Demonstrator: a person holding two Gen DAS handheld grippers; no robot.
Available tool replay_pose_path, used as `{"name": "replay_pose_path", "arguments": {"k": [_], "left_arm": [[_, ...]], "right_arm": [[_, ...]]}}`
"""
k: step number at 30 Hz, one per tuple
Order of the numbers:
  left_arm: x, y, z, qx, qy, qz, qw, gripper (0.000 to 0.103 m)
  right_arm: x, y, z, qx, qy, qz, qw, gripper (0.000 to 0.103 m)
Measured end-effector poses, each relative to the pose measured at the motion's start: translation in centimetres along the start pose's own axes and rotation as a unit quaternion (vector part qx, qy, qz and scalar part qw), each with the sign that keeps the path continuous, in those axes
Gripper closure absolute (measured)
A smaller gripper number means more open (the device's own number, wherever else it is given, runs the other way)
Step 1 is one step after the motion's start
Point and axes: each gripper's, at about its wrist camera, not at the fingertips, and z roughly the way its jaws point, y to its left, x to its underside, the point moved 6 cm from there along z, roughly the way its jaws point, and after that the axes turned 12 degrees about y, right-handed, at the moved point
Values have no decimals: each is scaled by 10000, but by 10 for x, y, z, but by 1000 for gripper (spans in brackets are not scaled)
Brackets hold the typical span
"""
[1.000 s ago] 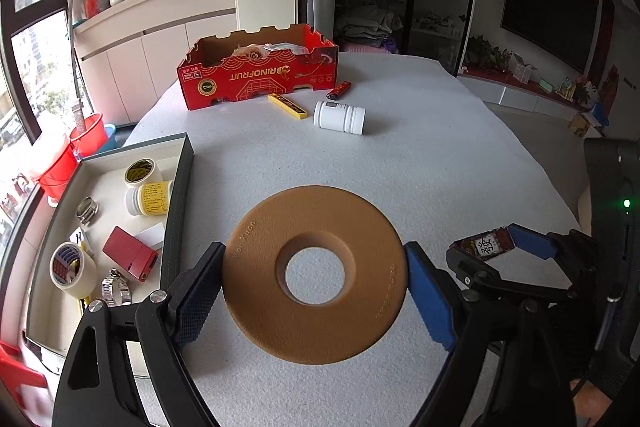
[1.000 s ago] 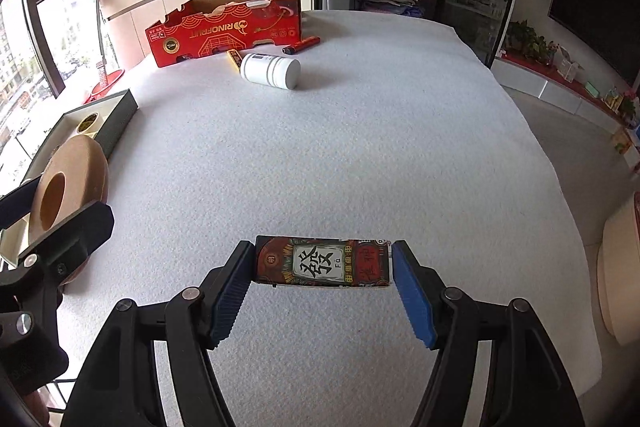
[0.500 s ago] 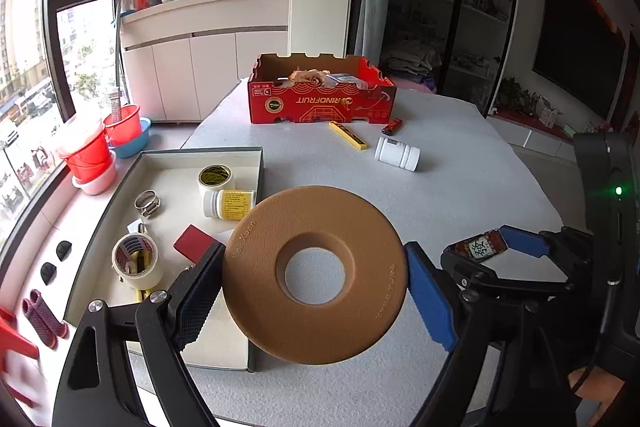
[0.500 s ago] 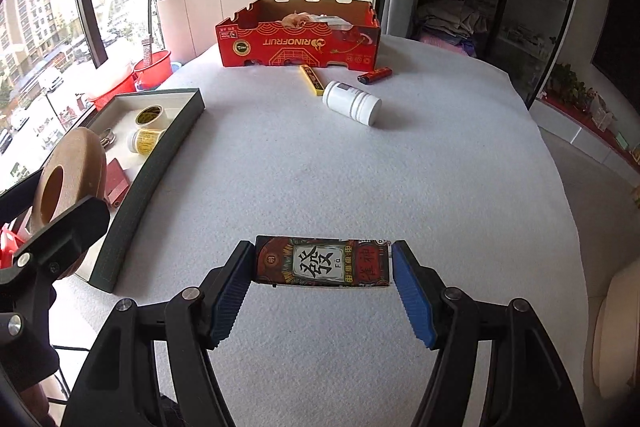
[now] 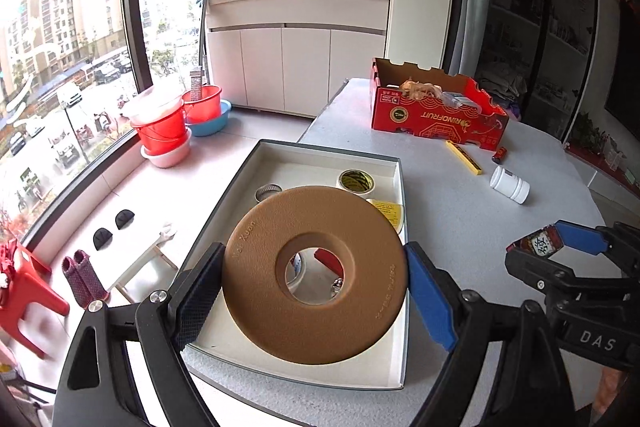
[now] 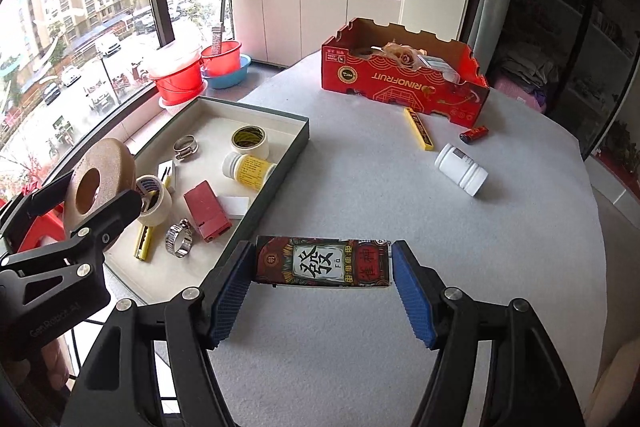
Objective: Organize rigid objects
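My left gripper (image 5: pixel 314 289) is shut on a tan ring-shaped disc (image 5: pixel 360 291) and holds it in the air above the white tray (image 5: pixel 304 155). It also shows in the right wrist view (image 6: pixel 100 183), over the tray's left side. My right gripper (image 6: pixel 322 287) is shut on a flat dark box with a Chinese character (image 6: pixel 322 261), held above the grey table beside the tray (image 6: pixel 296 127). The box also shows in the left wrist view (image 5: pixel 538 243).
The tray holds tape rolls (image 6: pixel 249 141), a yellow-labelled bottle (image 6: pixel 248 169), a red box (image 6: pixel 206 211) and hose clamps (image 6: pixel 179 238). On the table lie a white bottle (image 6: pixel 460 169), a yellow stick (image 6: pixel 418 128), a red lighter (image 6: pixel 474 135) and a red carton (image 6: pixel 404 79).
Both grippers swung left. The disc went from above the bare table to above the tray. The dark box moved closer to the tray's right wall.
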Motion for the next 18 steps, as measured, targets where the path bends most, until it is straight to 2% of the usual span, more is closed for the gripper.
{"name": "replay_pose_path", "arguments": {"k": [7,18], "left_arm": [[1,34,16,-308,153,-263,9991,14],[4,65,30,-389,324,-555,9972,14]], "right_arm": [[-26,28,7,-244,14,-216,9995,33],[-43,45,27,-413,242,-310,9984,33]]}}
